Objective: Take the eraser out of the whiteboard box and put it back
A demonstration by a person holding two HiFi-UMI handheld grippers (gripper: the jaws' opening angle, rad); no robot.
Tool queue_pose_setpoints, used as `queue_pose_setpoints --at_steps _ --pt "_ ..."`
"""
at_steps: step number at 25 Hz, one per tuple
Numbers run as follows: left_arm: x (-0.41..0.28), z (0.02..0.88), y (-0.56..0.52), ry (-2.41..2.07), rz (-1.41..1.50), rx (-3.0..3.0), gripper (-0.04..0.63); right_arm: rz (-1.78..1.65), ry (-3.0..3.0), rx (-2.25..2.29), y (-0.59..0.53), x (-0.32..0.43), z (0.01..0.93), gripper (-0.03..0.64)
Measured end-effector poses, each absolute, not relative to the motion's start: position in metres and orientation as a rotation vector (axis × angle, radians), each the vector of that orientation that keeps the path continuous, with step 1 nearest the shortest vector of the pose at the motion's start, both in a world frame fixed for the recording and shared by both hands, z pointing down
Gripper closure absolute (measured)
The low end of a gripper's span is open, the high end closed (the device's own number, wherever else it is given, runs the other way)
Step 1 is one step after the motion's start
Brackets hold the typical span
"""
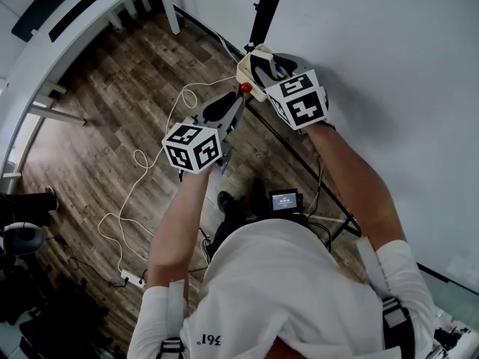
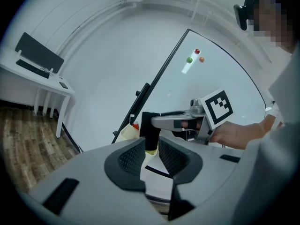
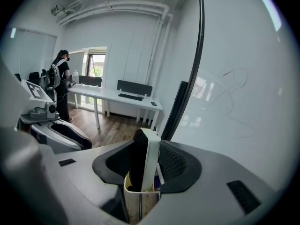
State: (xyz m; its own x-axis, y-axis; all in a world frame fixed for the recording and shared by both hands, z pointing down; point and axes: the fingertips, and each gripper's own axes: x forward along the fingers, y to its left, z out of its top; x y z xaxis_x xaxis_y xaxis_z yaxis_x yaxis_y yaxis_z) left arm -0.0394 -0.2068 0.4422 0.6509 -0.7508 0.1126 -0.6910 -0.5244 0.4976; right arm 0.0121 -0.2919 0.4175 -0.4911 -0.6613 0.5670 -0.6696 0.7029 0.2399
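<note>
Eraser [image 3: 145,158] stands upright between the pads of the right tongs [image 3: 146,146]. Its black felt faces one pad and its white back the other, and the tongs are closed on those two broad faces. Its lower end sits inside the cream whiteboard box [image 3: 136,200], so its long axis runs straight up out of the box's open top, close beside the whiteboard [image 3: 243,102].

That axis is what the coming move seems to depend on. The eraser has to travel along its own length, upward to come clear of the rim and downward to seat again. Any tilt would likely catch it on the box wall or on the markers next to it.

The left tongs [image 2: 150,153] point level at the box's near corner, lower than the right pair. Their pads stand slightly apart with a cream edge of the box showing in the gap. Whether they press on it cannot be told. The right hand is plainly the nearer one, since it already holds the eraser.
</note>
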Motion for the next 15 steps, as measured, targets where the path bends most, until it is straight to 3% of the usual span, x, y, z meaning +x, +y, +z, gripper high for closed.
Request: queue_pose_setpoints --at_steps 15 --pt "-0.038 0.403 -0.184 -1.148 -0.207 2.415 0.512 -0.009 -2.371 1.078 -0.264 0.025 0.366 0.439"
